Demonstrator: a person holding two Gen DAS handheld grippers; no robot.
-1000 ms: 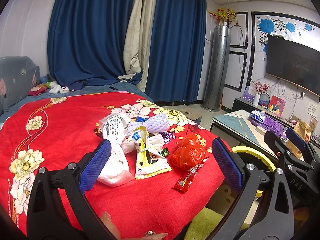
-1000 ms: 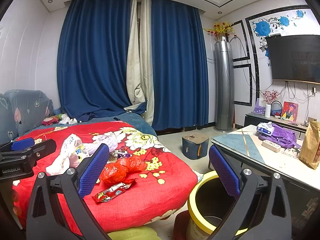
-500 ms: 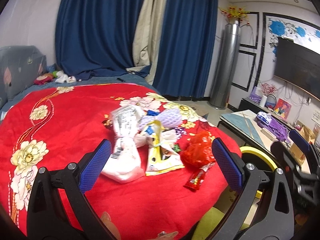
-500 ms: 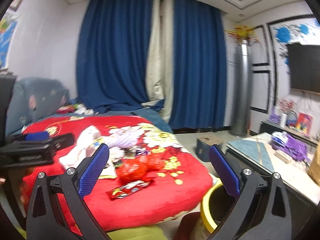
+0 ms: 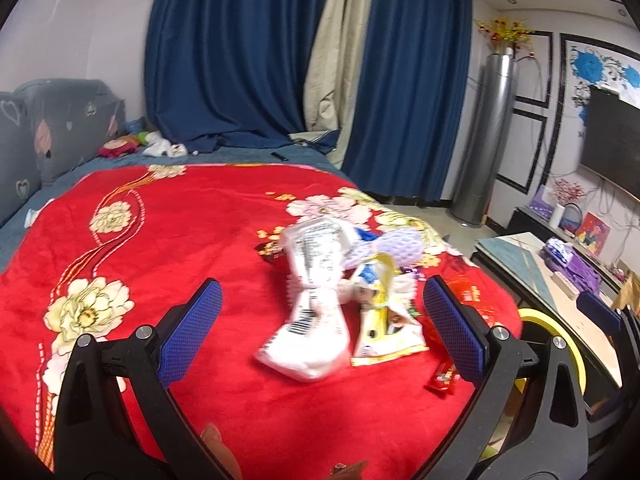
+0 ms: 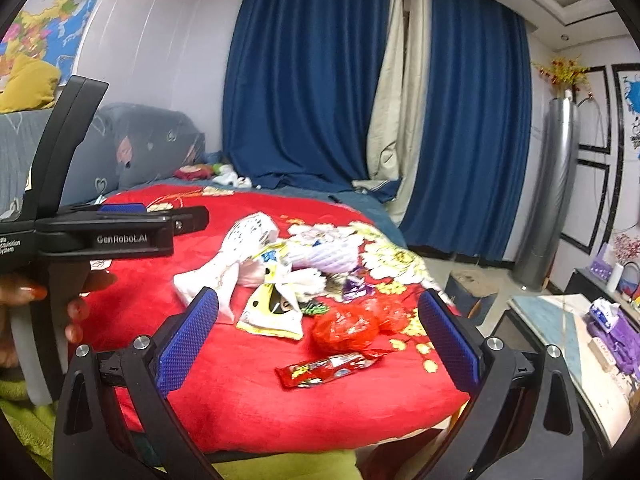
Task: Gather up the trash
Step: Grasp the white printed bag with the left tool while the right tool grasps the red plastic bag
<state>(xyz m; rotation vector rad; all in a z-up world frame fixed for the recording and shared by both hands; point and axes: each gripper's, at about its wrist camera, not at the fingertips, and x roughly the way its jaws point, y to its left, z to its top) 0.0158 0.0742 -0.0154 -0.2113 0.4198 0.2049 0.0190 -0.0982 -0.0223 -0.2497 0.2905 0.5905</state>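
In the left wrist view the white bag [image 5: 312,312] and the yellow wrapper [image 5: 384,332] are blurred, so their print cannot be read. The red plastic bag [image 5: 468,292] is mostly hidden behind the right finger of the left tool [image 5: 320,332]. The small red wrapper [image 5: 442,378] is also half covered there. The yellow bin [image 5: 560,340] shows only part of its rim behind the tool frame. In the right wrist view the bin is not visible. The left tool [image 6: 120,216] is seen from the side, so its opening is hard to judge there. The worktop [image 6: 560,344] at the right is cut by the picture edge.
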